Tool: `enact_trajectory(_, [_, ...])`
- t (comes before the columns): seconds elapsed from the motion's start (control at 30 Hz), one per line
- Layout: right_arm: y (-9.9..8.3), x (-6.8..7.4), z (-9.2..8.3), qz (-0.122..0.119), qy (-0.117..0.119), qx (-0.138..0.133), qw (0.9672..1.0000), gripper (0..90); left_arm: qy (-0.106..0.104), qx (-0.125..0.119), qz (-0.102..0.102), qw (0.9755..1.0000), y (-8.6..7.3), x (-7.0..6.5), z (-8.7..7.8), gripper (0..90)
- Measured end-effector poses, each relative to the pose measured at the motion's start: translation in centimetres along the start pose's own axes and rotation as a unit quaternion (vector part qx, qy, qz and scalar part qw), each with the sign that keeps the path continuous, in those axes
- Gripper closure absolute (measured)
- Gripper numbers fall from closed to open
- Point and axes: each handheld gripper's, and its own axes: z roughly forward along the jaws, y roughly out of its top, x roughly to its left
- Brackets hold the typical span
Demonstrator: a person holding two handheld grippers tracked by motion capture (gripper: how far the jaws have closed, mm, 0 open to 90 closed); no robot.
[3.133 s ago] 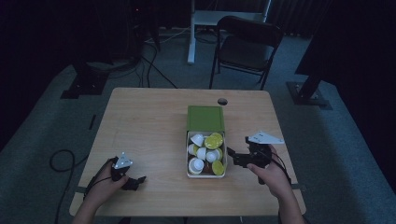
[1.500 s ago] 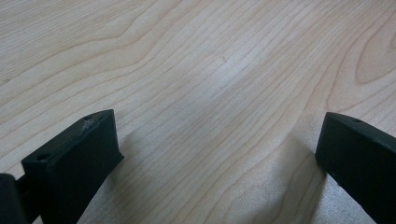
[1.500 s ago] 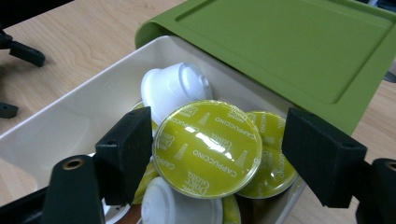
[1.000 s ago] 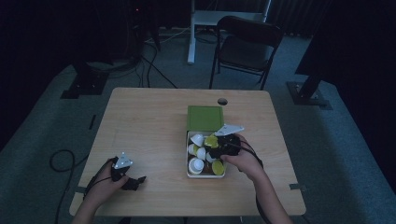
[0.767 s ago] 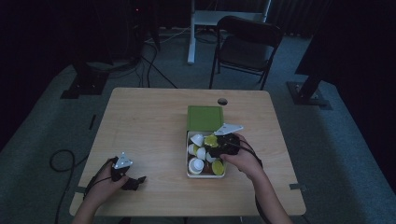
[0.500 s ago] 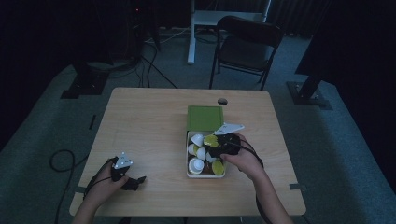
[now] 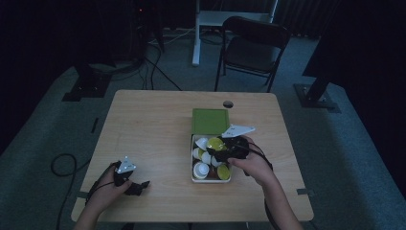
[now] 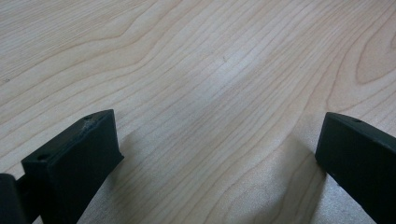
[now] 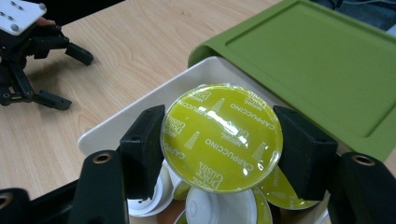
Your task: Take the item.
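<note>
A capsule with a yellow-green foil lid [image 9: 222, 137] printed "Cappuccino" sits between the pads [image 9: 144, 149] of my right gripper [image 9: 223, 151], which is shut on it. In the high view this gripper [image 7: 218, 149] reaches into the white box [image 7: 210, 180] and holds the capsule [image 7: 215, 143] just above several other white and yellow-green capsules [image 7: 201, 168]. My left gripper [image 7: 136, 187] rests on the table's front left, open; its jaws [image 8: 219, 154] frame bare wood.
The box's green lid [image 7: 210, 120] lies flat just behind the box, also in the right gripper view [image 9: 317, 60]. The left gripper [image 9: 70, 77] shows far off there. A dark cable hole [image 7: 228, 104] is behind the lid. A chair [image 7: 253, 48] stands beyond the table.
Since the oldest frame my right hand has moved left from the table beside the box to over the capsules. Over the last second nothing visibly moves. The left hand stays put.
</note>
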Motion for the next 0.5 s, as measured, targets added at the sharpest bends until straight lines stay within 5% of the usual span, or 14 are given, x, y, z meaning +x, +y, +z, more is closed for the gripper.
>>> enact_trajectory(0.5, [-0.2,-1.1,-2.6,0.018,-0.018,-0.024,0.9994,37.3,0.0,0.001,0.001,1.0,0.0,0.0,0.0,0.0])
